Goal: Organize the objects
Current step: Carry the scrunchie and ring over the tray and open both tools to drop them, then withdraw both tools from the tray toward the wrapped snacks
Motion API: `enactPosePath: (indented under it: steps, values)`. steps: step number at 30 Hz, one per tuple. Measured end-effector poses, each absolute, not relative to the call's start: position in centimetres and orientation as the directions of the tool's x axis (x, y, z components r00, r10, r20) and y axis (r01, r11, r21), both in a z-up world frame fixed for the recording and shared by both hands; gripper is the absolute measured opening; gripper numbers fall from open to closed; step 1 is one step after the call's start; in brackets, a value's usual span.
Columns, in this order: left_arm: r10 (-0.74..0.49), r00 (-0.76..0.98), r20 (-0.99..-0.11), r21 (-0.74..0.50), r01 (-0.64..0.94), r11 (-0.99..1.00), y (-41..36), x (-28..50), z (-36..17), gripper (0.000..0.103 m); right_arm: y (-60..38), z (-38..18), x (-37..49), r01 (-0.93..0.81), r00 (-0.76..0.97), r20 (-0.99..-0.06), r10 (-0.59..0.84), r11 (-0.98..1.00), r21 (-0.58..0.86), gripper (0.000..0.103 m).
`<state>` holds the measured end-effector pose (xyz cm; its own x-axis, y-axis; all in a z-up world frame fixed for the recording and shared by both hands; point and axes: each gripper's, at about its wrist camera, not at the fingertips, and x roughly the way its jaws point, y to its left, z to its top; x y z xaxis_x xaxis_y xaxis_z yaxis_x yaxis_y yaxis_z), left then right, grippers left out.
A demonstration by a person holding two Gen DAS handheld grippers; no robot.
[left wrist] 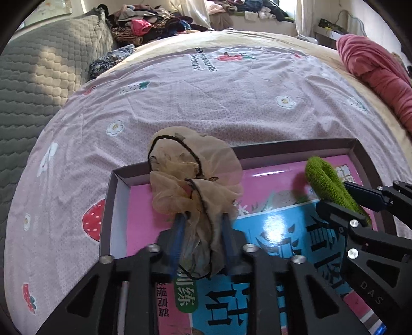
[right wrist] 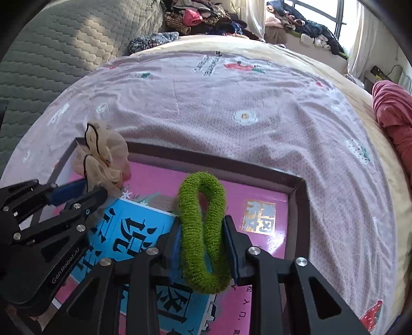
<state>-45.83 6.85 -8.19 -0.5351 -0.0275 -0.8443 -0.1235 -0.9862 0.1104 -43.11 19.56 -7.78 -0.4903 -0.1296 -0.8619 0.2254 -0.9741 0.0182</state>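
Note:
My left gripper (left wrist: 202,219) is shut on a beige mesh scrunchie (left wrist: 195,167) with a black elastic and holds it above the far left corner of a shallow dark-rimmed box (left wrist: 296,144). My right gripper (right wrist: 202,226) is shut on a fuzzy green scrunchie (right wrist: 199,226) and holds it upright over the box's middle (right wrist: 300,206). A pink and blue book (right wrist: 144,232) lies flat in the box. Each gripper shows in the other's view: the right one (left wrist: 345,203) with the green scrunchie (left wrist: 327,183), the left one (right wrist: 85,190) with the beige scrunchie (right wrist: 103,157).
The box sits on a bed with a pink strawberry-print sheet (left wrist: 206,98). A grey quilted cover (left wrist: 38,77) lies at left, a red blanket (left wrist: 378,74) at right, and a heap of clothes (left wrist: 154,23) at the far end.

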Motion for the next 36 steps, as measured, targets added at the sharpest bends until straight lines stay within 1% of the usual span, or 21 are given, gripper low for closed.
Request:
enactPosePath:
  steps: [1,2,3,5,7,9,11,13,17,19,23,27,29,30,31,33,36]
  values:
    - [-0.026,-0.530,-0.847,0.105,-0.119,-0.987,6.7,-45.9,-8.3,0.053,19.7,-7.9,-43.2,0.225,-0.483,-0.864,-0.140,-0.974,0.032,0.043]
    - [-0.026,-0.523,-0.852,0.103,-0.118,-0.988,6.5,-46.0,-8.4,0.059,19.9,-7.9,-43.2,0.222,-0.480,-0.865,-0.147,-0.974,0.043,0.048]
    - [-0.029,-0.518,-0.855,0.104,-0.116,-0.988,6.4,-46.0,-8.4,0.063,20.0,-7.8,-43.1,0.220,-0.477,-0.866,-0.151,-0.974,0.048,0.056]
    - [-0.041,-0.514,-0.857,0.116,-0.115,-0.987,6.2,-46.0,-8.4,0.064,20.2,-7.4,-43.1,0.220,-0.487,-0.859,-0.156,-0.974,0.053,0.062]
    - [-0.047,-0.502,-0.864,0.113,-0.101,-0.988,5.8,-46.1,-8.2,0.072,20.5,-6.8,-42.9,0.214,-0.497,-0.852,-0.164,-0.975,0.063,0.065]
    - [-0.048,-0.497,-0.867,0.105,-0.089,-0.990,5.3,-46.0,-7.9,0.072,20.8,-6.1,-42.8,0.213,-0.505,-0.844,-0.181,-0.974,0.081,0.073]
    - [-0.037,-0.503,-0.863,0.093,-0.087,-0.992,4.9,-45.8,-7.3,0.072,21.3,-5.0,-42.4,0.208,-0.517,-0.832,-0.202,-0.972,0.107,0.076]
    - [-0.022,-0.518,-0.855,0.075,-0.080,-0.994,4.4,-45.6,-6.4,0.076,21.9,-4.0,-41.8,0.208,-0.521,-0.818,-0.245,-0.966,0.156,0.081]
    - [0.009,-0.512,-0.859,0.042,-0.087,-0.995,4.3,-45.5,-5.4,0.078,22.7,-2.1,-40.2,0.204,-0.545,-0.790,-0.282,-0.958,0.201,0.084]
    - [0.001,-0.530,-0.848,0.046,-0.075,-0.996,4.3,-45.1,-4.6,0.078,23.1,-1.1,-39.2,0.204,-0.560,-0.773,-0.297,-0.954,0.219,0.085]
    - [0.031,-0.563,-0.826,0.010,-0.070,-0.998,4.0,-43.7,-2.9,0.080,24.0,1.2,-36.7,0.216,-0.597,-0.739,-0.311,-0.950,0.225,0.087]
    - [0.043,-0.595,-0.803,0.005,-0.080,-0.997,3.7,-41.1,-0.7,0.083,24.6,3.1,-34.0,0.234,-0.625,-0.706,-0.333,-0.943,0.237,0.092]
    - [0.049,-0.614,-0.788,0.005,-0.085,-0.996,3.6,-39.2,0.6,0.088,24.7,4.3,-32.1,0.249,-0.643,-0.685,-0.343,-0.939,0.237,0.095]
    - [0.042,-0.627,-0.778,0.016,-0.086,-0.996,3.4,-37.9,1.3,0.093,24.8,4.8,-31.3,0.251,-0.651,-0.678,-0.341,-0.940,0.231,0.097]
    - [0.027,-0.650,-0.759,0.028,-0.074,-0.997,3.2,-36.5,2.3,0.101,24.9,5.3,-30.4,0.258,-0.658,-0.669,-0.344,-0.939,0.229,0.100]
    - [0.018,-0.681,-0.732,0.025,-0.054,-0.998,2.8,-34.3,3.7,0.103,25.2,6.5,-28.3,0.274,-0.673,-0.646,-0.361,-0.932,0.236,0.102]
    - [0.058,-0.706,-0.706,-0.021,-0.061,-0.998,2.3,-30.7,6.0,0.103,25.6,8.2,-25.1,0.292,-0.693,-0.612,-0.382,-0.924,0.246,0.102]
